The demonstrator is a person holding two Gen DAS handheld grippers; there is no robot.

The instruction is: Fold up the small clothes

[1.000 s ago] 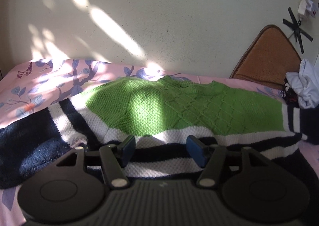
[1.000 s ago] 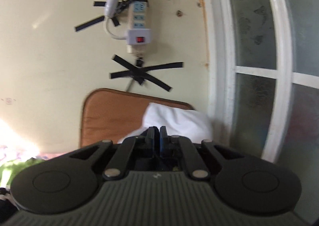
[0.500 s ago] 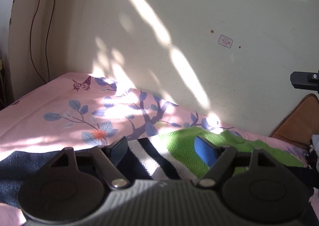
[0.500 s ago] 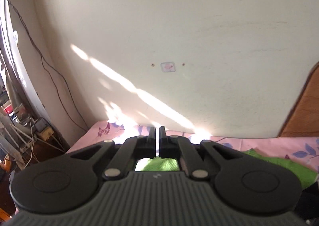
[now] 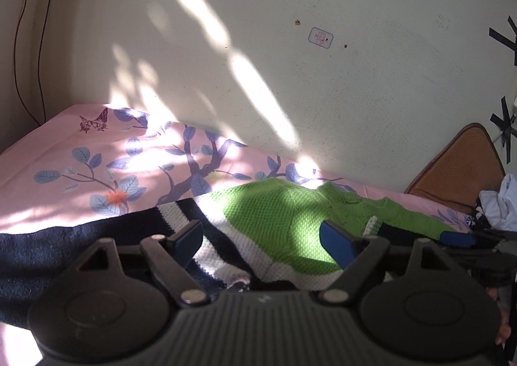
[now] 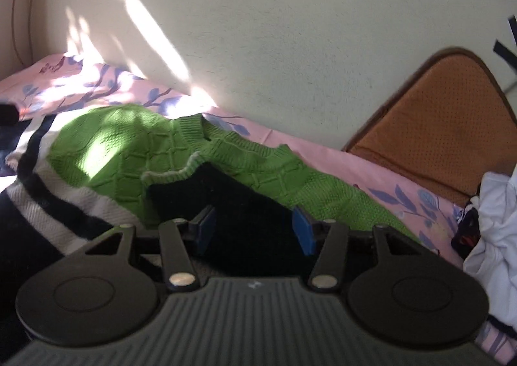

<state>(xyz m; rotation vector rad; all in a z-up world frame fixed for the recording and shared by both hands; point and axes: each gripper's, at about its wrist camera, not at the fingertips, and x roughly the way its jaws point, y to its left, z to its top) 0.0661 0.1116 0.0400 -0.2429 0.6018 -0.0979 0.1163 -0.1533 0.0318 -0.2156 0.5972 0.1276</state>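
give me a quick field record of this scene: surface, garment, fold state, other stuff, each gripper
surface: pink floral bedsheet against a cream wall
garment: knit sweater, green top, white and navy stripes below
fold state: a navy part is folded over the green
other stuff: brown cushion leaning on wall; white clothes pile at right
left gripper: open, over the stripes, holding nothing
right gripper: jaws just opened, over the navy fold, empty

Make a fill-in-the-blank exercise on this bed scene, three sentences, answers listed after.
1. The knitted sweater has a ____ chest above white and navy stripes.
2. The bedsheet is ____ with blue leaves.
3. The right gripper has its jaws ____, with nothing pinched between them.

Answers: green; pink; open
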